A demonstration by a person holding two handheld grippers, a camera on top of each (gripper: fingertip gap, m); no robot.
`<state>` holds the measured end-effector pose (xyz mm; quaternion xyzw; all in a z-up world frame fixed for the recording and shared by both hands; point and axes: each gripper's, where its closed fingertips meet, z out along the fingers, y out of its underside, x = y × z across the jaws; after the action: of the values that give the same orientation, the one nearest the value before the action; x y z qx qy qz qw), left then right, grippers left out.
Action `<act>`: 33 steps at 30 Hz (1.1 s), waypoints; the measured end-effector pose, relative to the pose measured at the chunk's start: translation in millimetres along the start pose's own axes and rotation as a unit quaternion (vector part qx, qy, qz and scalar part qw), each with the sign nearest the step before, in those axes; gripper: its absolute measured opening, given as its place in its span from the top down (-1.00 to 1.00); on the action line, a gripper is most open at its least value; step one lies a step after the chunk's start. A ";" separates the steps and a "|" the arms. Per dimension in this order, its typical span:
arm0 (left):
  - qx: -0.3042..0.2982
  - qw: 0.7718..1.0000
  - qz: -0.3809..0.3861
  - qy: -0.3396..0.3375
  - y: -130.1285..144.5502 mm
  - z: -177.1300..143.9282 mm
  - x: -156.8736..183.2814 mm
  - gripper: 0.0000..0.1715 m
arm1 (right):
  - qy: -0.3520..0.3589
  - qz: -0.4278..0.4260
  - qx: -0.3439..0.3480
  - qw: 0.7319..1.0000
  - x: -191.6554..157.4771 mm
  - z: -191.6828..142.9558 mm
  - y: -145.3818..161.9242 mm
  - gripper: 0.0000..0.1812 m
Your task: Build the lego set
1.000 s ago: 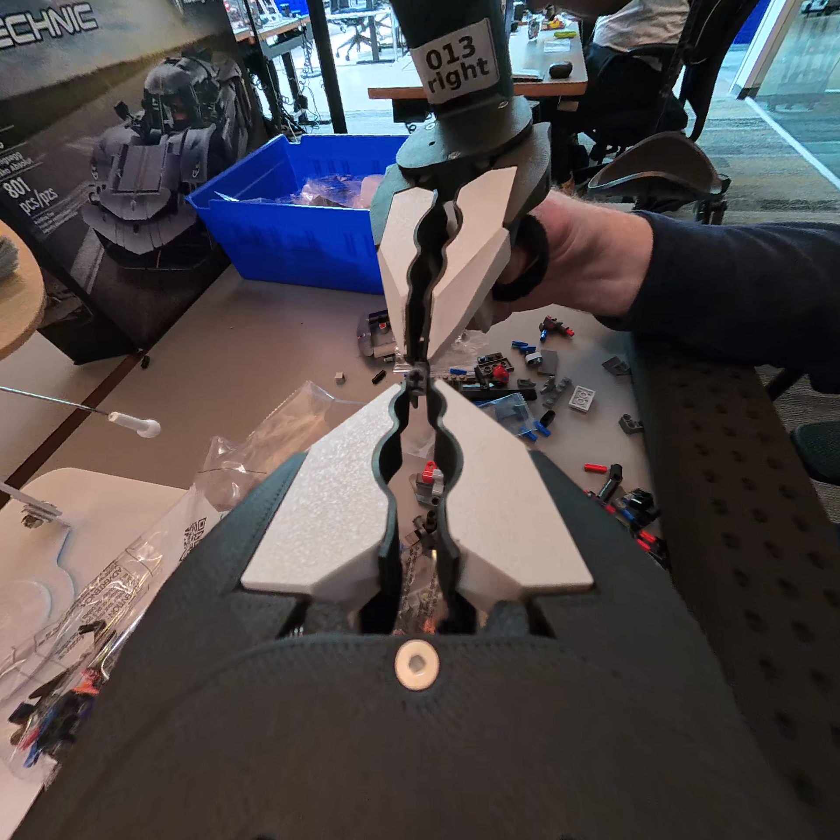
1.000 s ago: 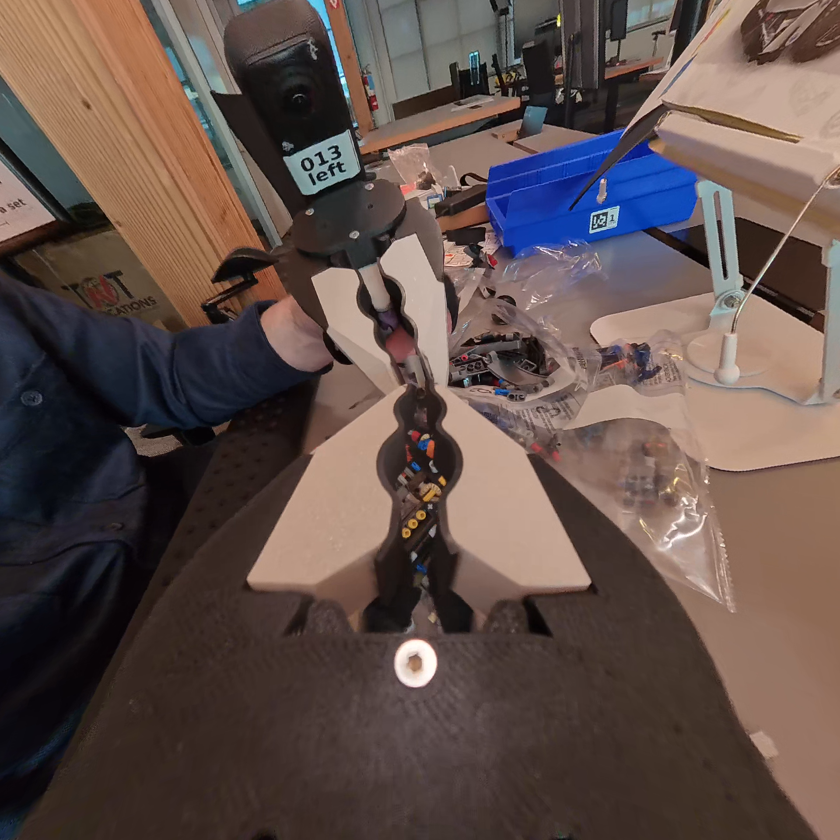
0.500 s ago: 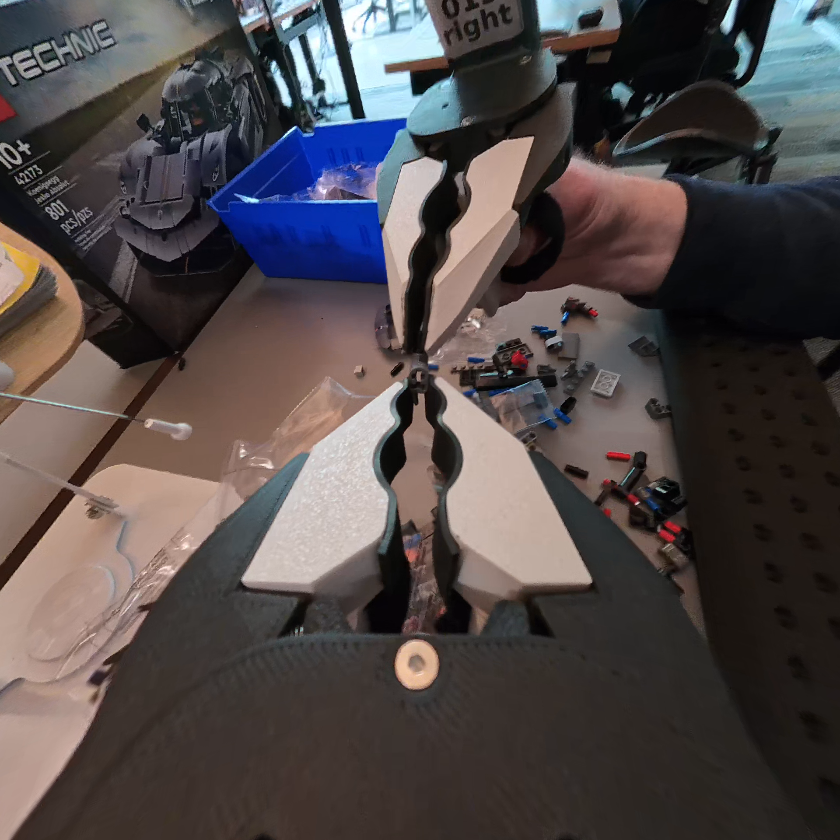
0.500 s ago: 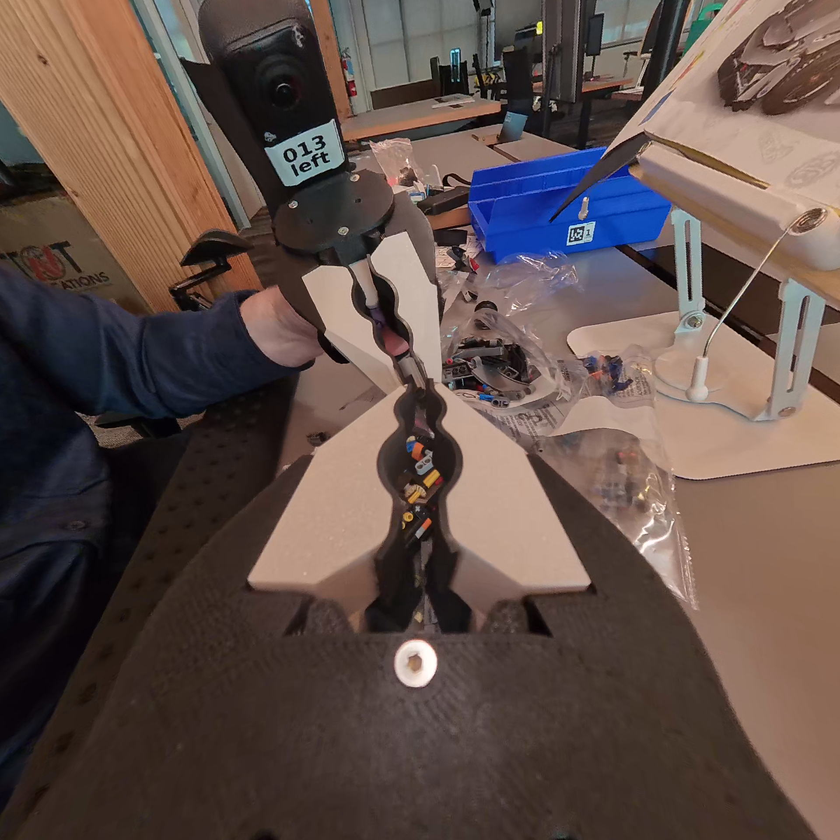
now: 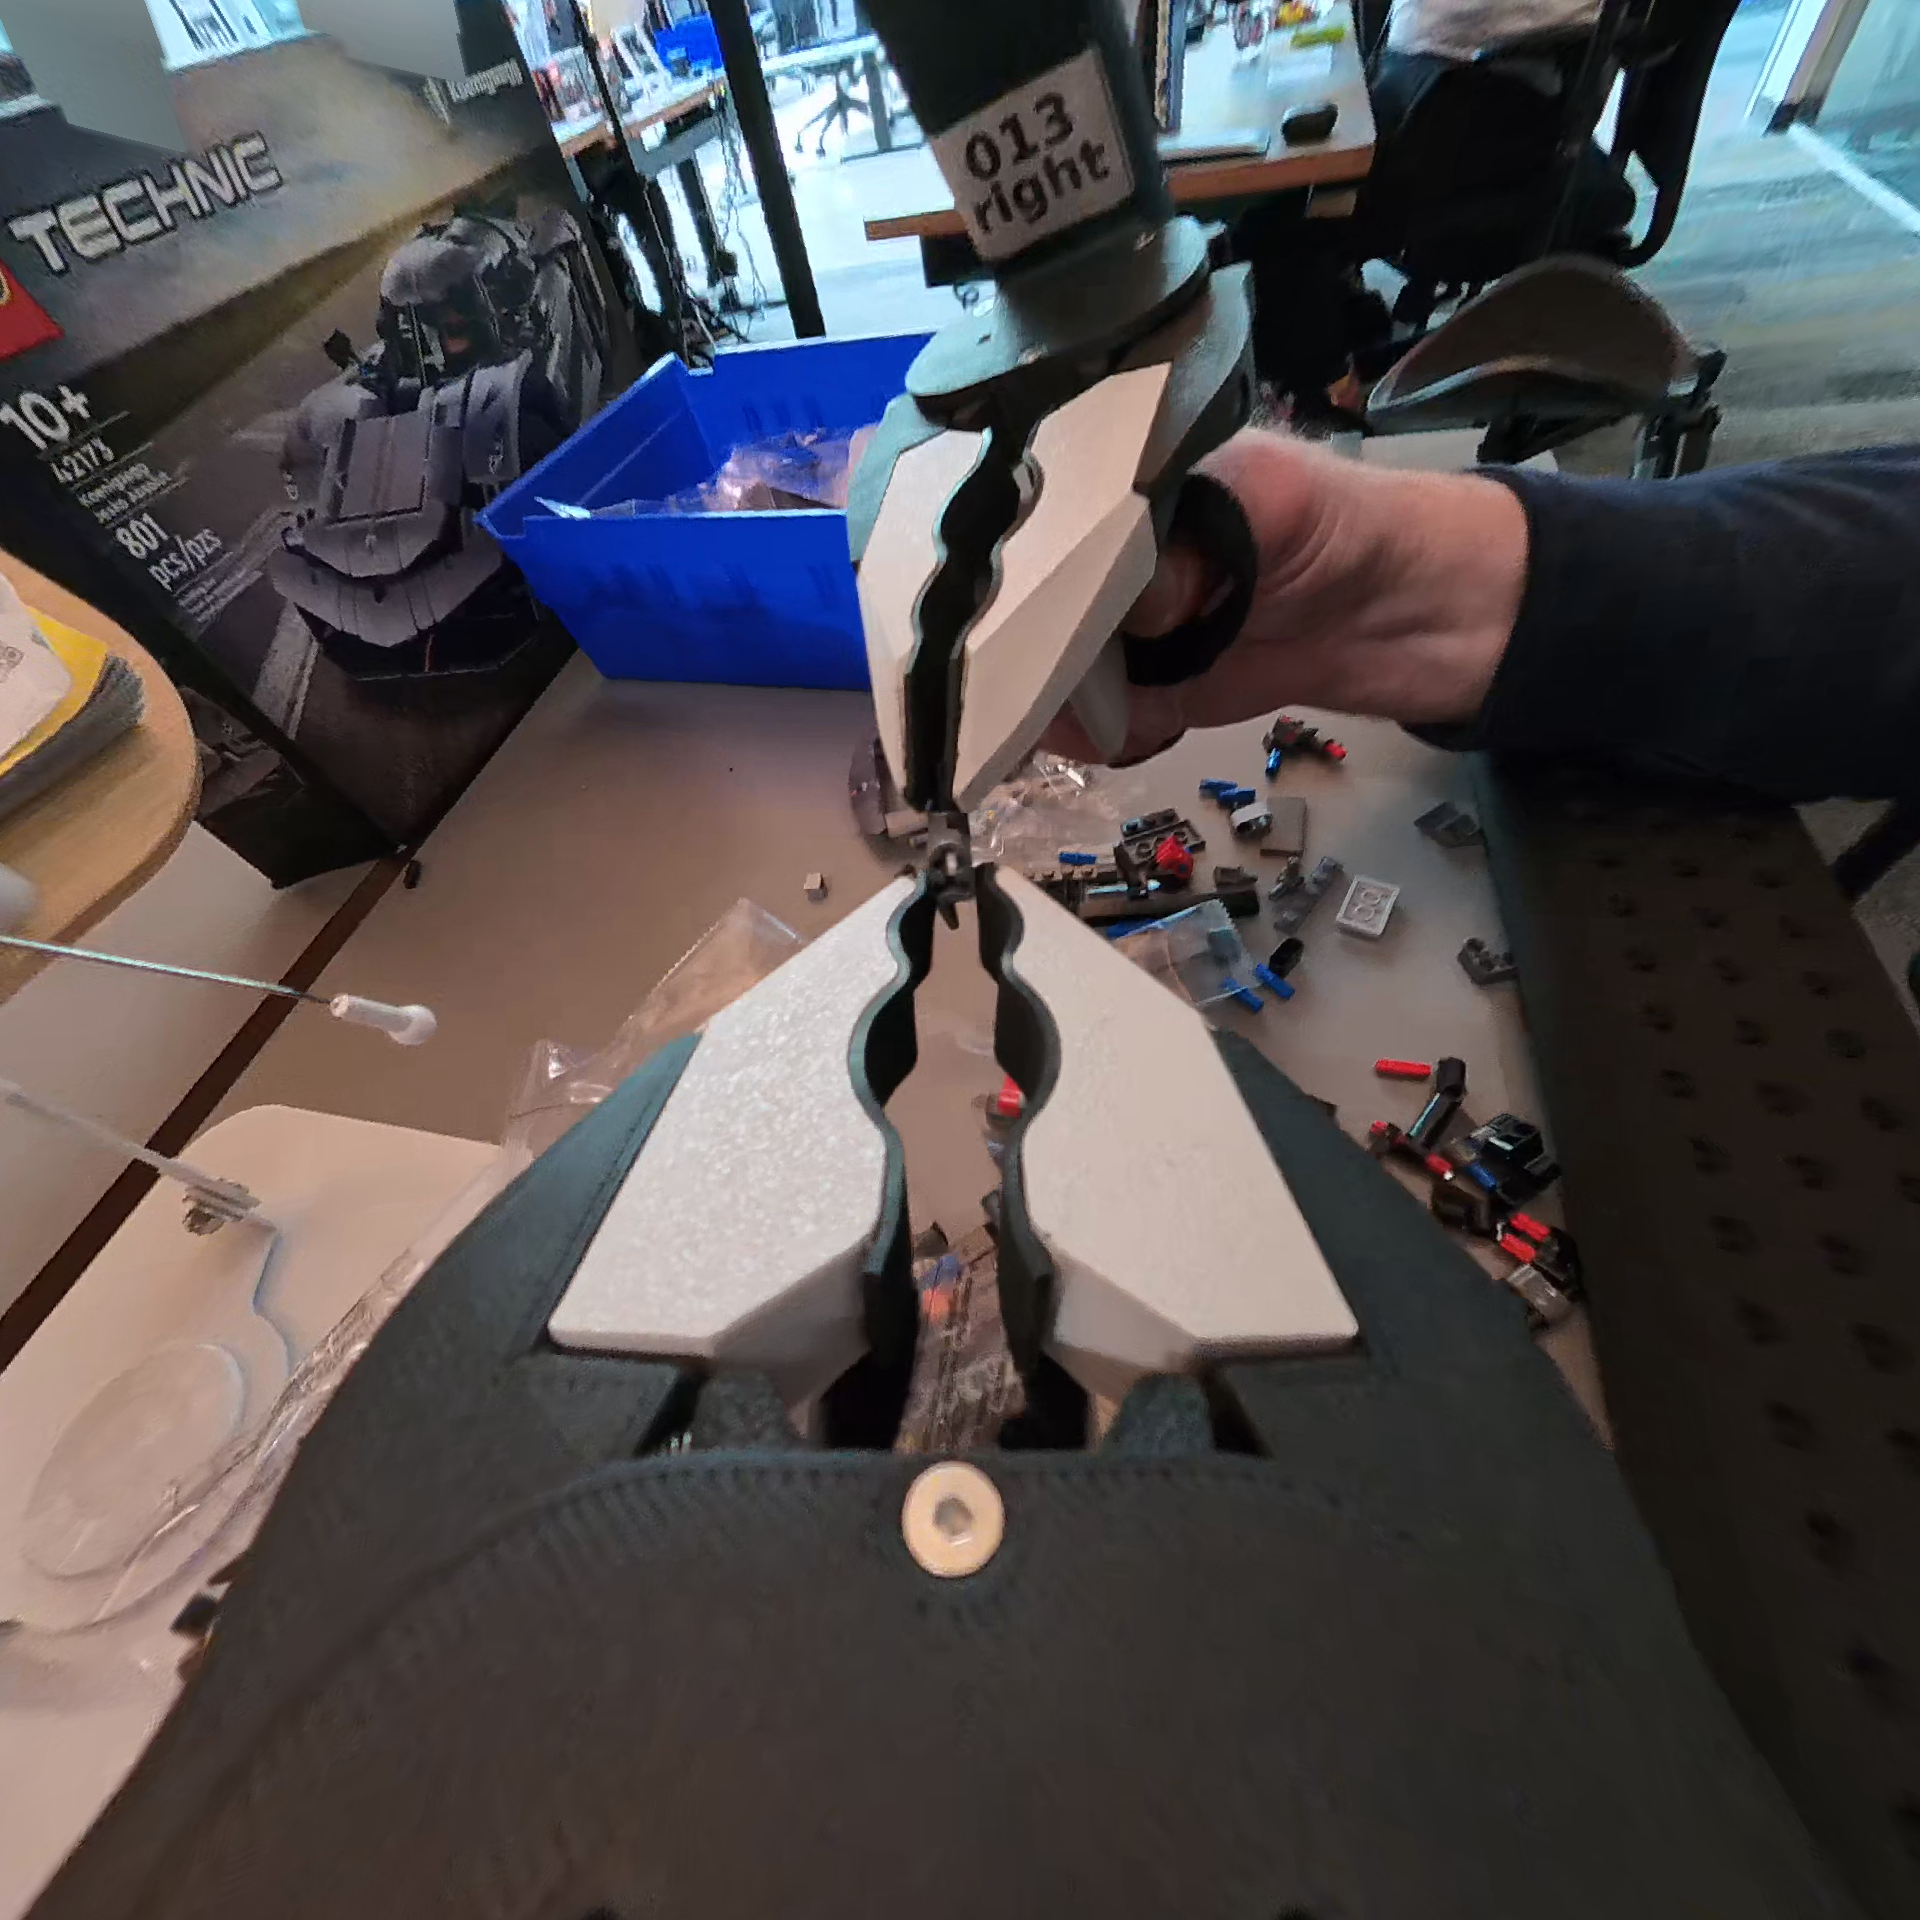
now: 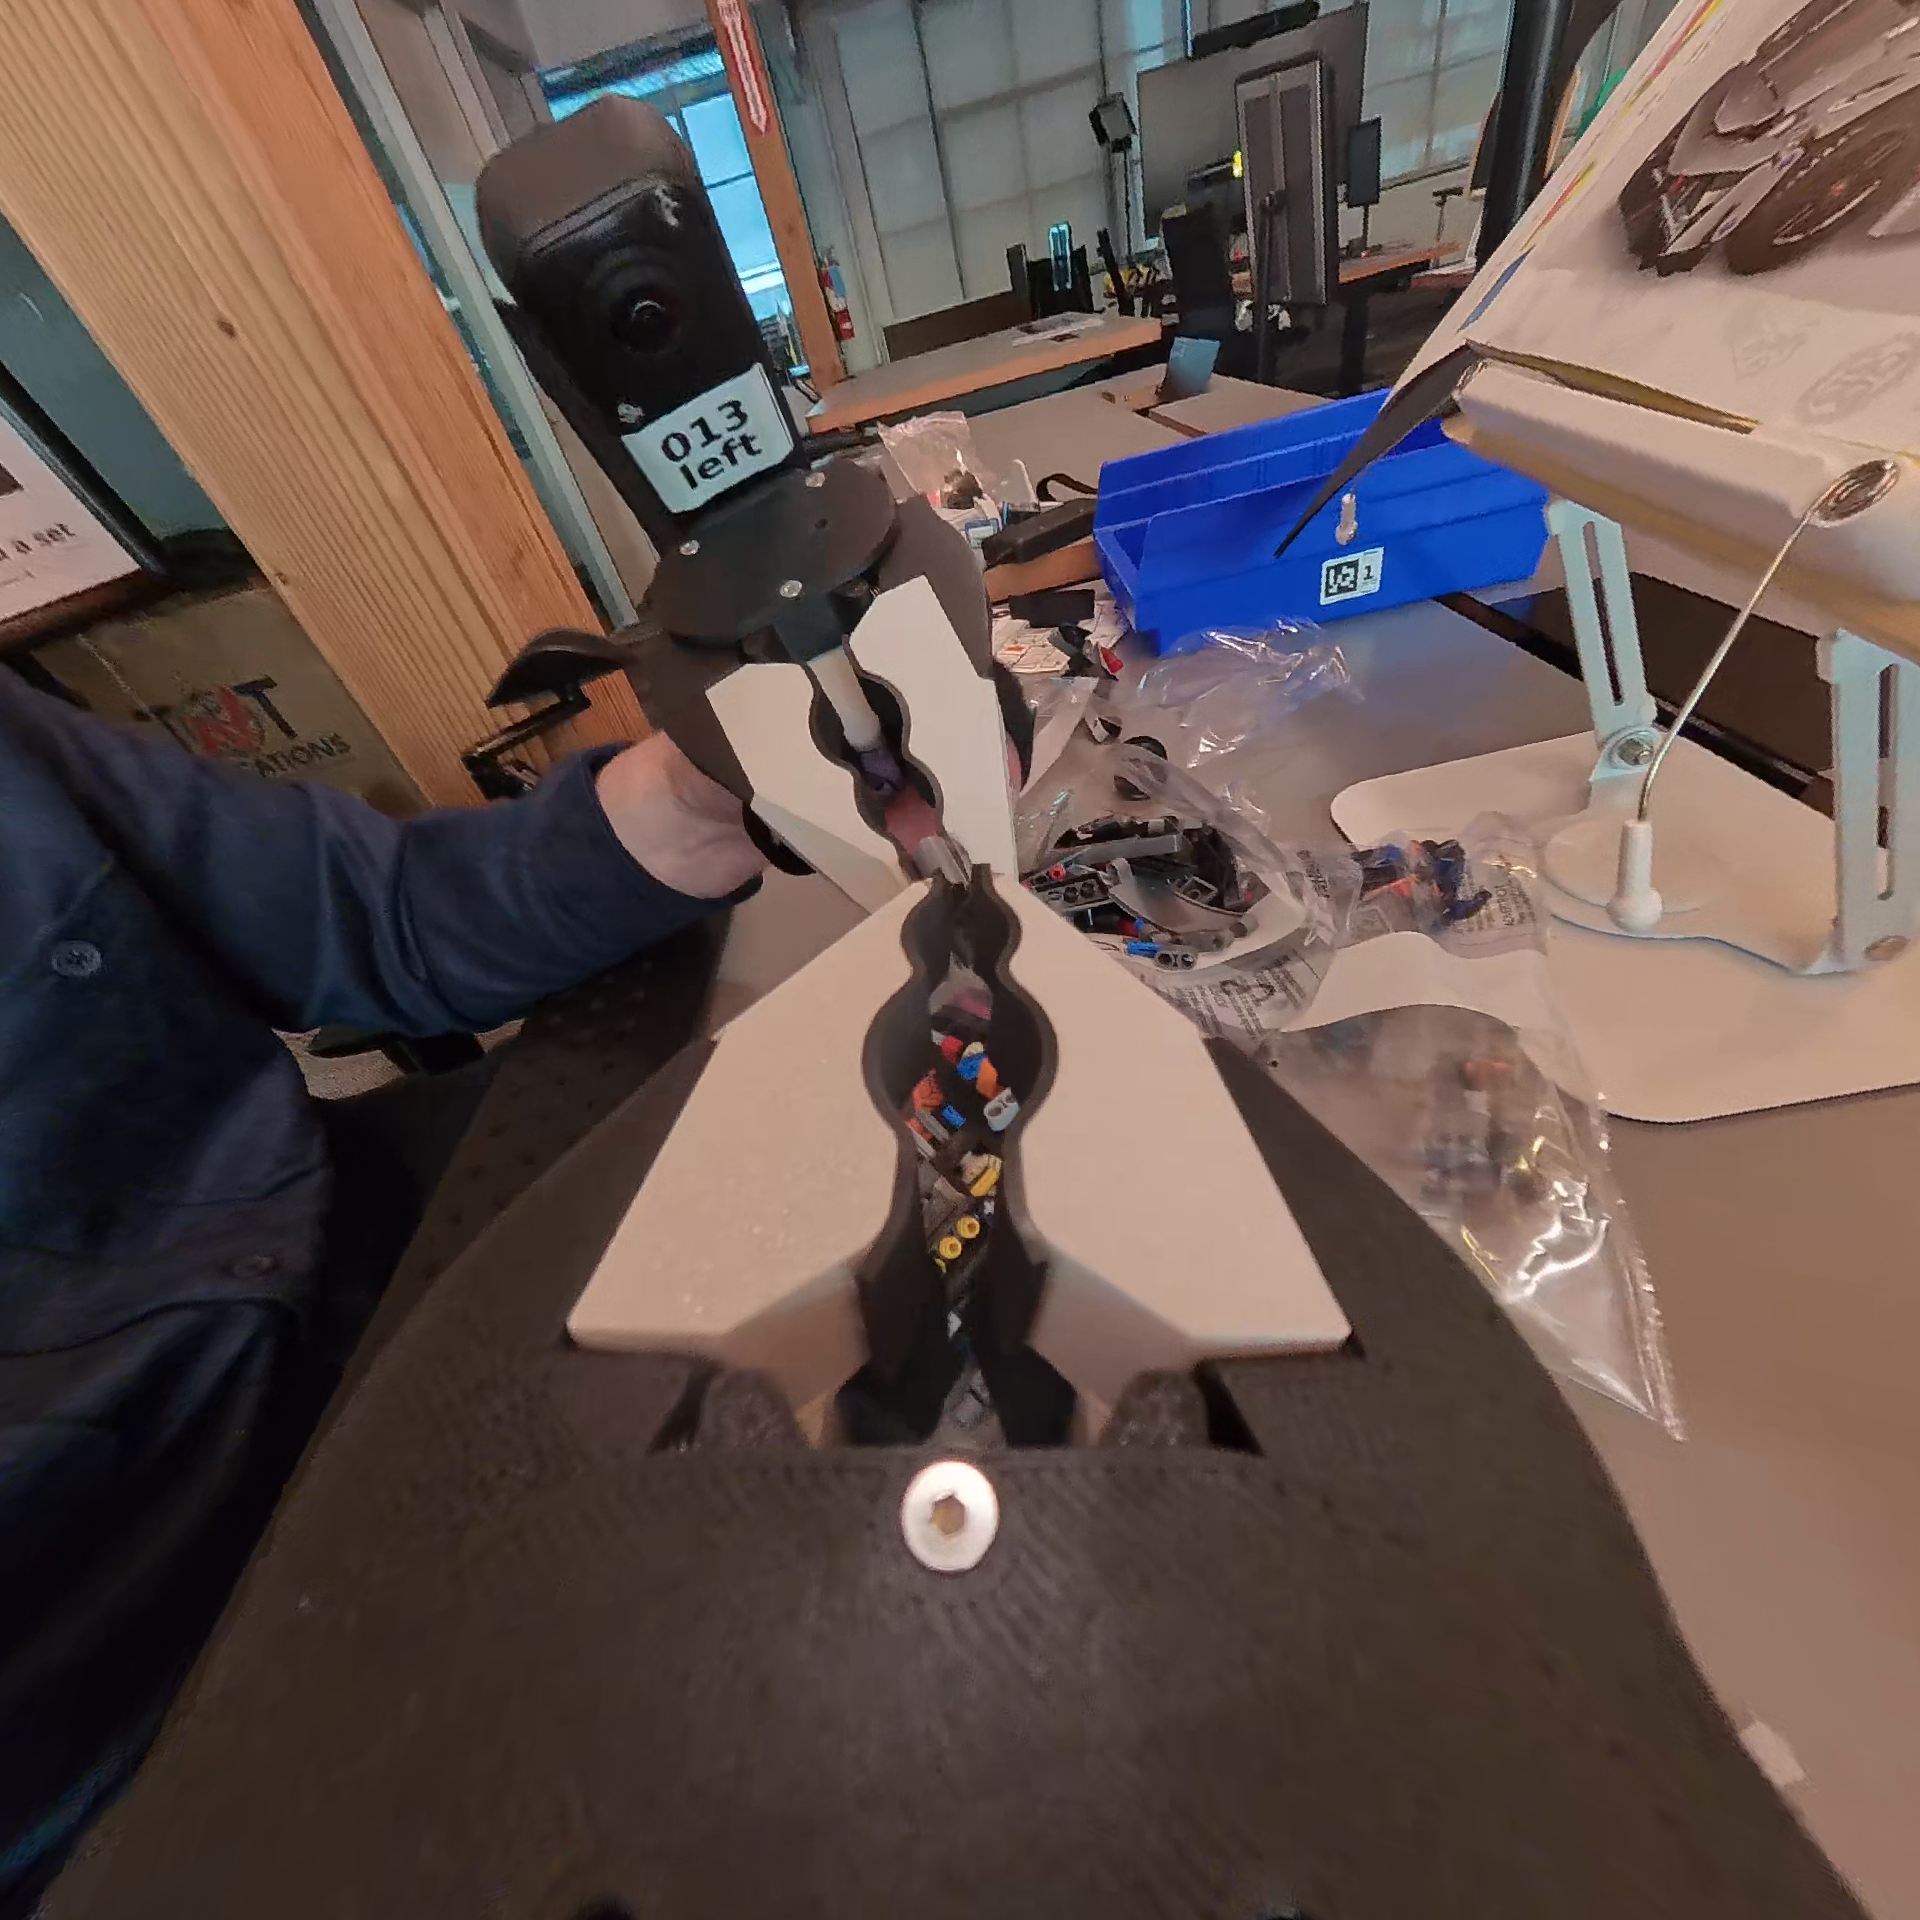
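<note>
Both grippers meet tip to tip above the table [image 5: 644,831], same as a second ago. Left gripper [image 5: 951,883] is clenched on a small dark gray lego piece [image 5: 948,847]; its tips pinch the lower end. Right gripper [image 5: 932,792] comes down from the far side, closed on the upper end of the same small assembly. In the right wrist view the right gripper [image 6: 954,891] tips touch a short gray part [image 6: 940,860] sticking out of the left gripper [image 6: 935,847]. Too small to tell whether the parts are fully seated.

Change vs. earlier frames: the joint stays pinched, no release on either side. The pair has lifted slightly half a second ago and is now back near the first pose; the right gripper leans a bit more to the right. Wrist angle differs slightly, so the background shifts.

Loose lego pieces [image 5: 1226,883] lie scattered on the table to the right, below the right hand [image 5: 1340,603]. Clear plastic bags [image 6: 1475,1143] of parts sit on the left side near the white stand [image 6: 1621,748]. Blue bin [image 5: 707,561] and the set's box [image 5: 260,447] stand at the far left, unmoved.
</note>
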<state>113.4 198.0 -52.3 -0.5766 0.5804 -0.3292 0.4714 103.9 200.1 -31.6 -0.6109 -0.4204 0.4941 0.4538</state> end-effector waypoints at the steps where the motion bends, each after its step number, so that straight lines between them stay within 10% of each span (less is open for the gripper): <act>1: 0.005 1.000 0.004 -0.005 -1.4 1.2 -0.3 0.94 | -0.006 0.004 0.006 1.000 -0.9 -0.1 -1.6 1.00; 21: -0.069 0.996 0.055 -0.003 11.6 3.9 9.9 0.96 | 0.013 -0.062 -0.081 0.995 -10.3 2.5 13.5 1.00; 24: -0.162 0.983 0.069 -0.052 52.8 -19.1 -16.6 0.96 | 0.026 -0.065 -0.040 0.997 -7.3 -17.1 -3.6 0.99; 26: -0.062 0.998 -0.011 0.007 25.4 -41.7 -8.3 0.96 | 0.052 -0.056 0.042 0.996 -0.9 -60.6 -35.8 1.00; 33: -0.124 0.990 0.023 -0.058 40.6 -28.8 -28.0 0.96 | 0.073 -0.081 -0.159 0.981 16.9 -1.4 45.8 0.99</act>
<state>69.0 225.5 -75.4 -0.6357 0.6013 -0.2096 0.4364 111.0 205.4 -79.7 -0.6735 -0.5076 0.3364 0.4190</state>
